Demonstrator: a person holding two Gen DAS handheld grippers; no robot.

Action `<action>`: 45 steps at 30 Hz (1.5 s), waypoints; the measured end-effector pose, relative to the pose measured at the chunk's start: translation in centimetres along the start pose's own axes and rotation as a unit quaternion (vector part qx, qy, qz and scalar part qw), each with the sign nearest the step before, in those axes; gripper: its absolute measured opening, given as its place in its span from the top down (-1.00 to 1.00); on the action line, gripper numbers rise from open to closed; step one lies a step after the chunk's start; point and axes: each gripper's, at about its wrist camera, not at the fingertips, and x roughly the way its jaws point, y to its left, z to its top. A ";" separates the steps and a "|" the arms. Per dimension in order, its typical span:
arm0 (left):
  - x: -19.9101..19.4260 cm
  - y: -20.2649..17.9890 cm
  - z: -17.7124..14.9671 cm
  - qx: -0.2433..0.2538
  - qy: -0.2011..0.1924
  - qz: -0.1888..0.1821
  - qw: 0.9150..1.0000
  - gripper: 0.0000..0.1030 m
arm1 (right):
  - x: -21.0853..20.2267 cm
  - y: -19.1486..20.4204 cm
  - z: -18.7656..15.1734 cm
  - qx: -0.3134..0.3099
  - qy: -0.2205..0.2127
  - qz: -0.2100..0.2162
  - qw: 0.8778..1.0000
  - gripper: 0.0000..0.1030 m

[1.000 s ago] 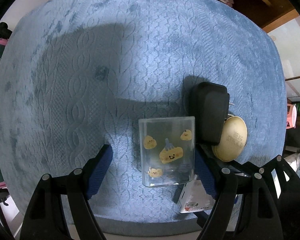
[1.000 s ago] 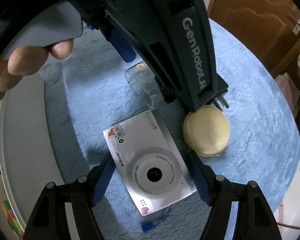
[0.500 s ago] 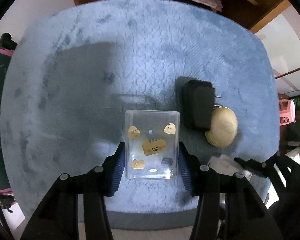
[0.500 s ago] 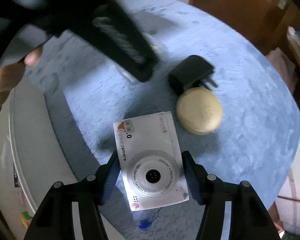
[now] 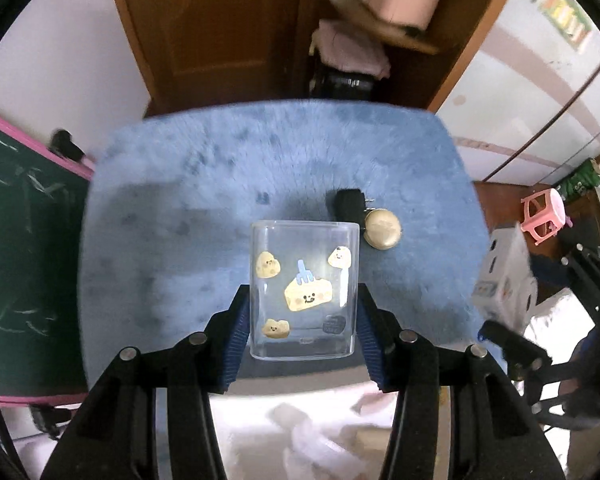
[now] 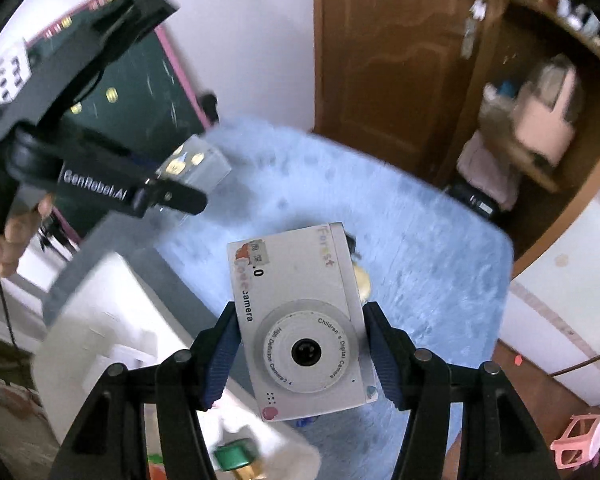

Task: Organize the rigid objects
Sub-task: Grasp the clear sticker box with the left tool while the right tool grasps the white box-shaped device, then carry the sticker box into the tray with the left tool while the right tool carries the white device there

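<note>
left gripper [image 5: 303,322]: clamped on the clear box [image 5: 304,290], held up above the blue mat [image 5: 180,208]
right gripper [image 6: 300,354]: pinching the toy camera [image 6: 300,320], lifted off the mat too
on mat: charger [image 5: 349,202] touching the round tin [image 5: 382,228]

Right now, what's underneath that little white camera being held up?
Below the white camera, held in the right gripper, lies the blue mat. A round gold case and a black object peek past its right edge; the rest of both is covered.

Blue blanket-covered table [image 5: 180,200] bears black charger [image 5: 349,202], round tin [image 5: 382,228]
</note>
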 end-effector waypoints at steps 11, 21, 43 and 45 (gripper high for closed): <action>-8.0 0.4 -7.4 0.014 -0.059 0.020 0.998 -0.03 | -10.9 6.6 -1.5 0.032 -0.092 0.013 0.995 -0.19; -4.7 -0.7 -15.1 0.038 -0.002 0.032 0.999 -0.03 | -9.1 9.5 -6.0 0.073 -0.011 0.011 0.997 -0.19; 4.5 0.4 -23.8 0.013 0.093 0.057 0.994 -0.03 | 0.9 8.5 -14.4 0.189 0.182 -0.083 0.961 -0.20; 4.6 0.4 -23.9 0.013 0.090 0.057 0.994 -0.03 | 1.1 8.6 -14.4 0.187 0.185 -0.086 0.961 -0.20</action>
